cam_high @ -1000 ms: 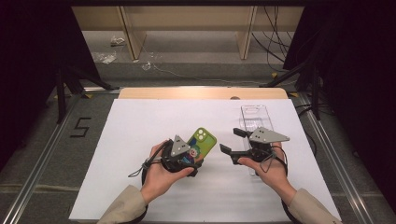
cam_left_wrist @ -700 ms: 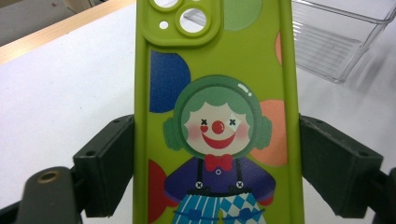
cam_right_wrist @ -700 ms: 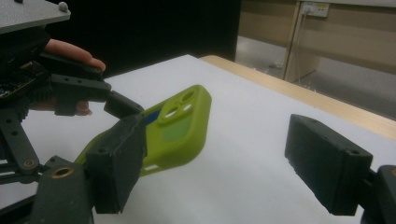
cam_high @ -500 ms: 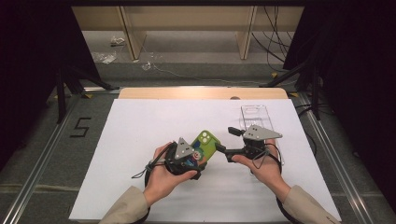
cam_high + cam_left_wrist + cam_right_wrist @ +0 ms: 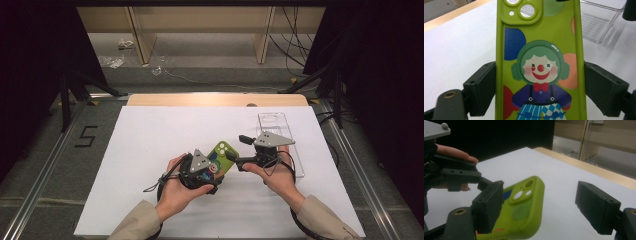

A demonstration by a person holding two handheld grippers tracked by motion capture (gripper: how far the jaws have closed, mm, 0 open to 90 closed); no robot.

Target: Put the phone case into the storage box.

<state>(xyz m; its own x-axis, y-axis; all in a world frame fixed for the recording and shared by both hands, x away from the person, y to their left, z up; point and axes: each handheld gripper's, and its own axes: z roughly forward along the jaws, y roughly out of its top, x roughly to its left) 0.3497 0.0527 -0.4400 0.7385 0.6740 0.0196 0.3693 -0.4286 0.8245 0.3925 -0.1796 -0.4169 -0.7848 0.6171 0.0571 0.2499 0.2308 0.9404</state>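
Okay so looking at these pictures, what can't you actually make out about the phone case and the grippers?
- Green phone case: its lower end is cut off by the bottom edge of the left gripper view; in the high view the left gripper covers it.
- Right gripper: one jaw hides part of the case in its own view.
- Clear plastic tray: the right hand covers its near end.

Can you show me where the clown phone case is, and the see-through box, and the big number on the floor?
phone case [image 5: 540, 67], left gripper view, on the clown's face.
clear box [image 5: 274, 123], high view, on its far end.
number 5 [image 5: 86, 136], high view, on the middle of the digit.
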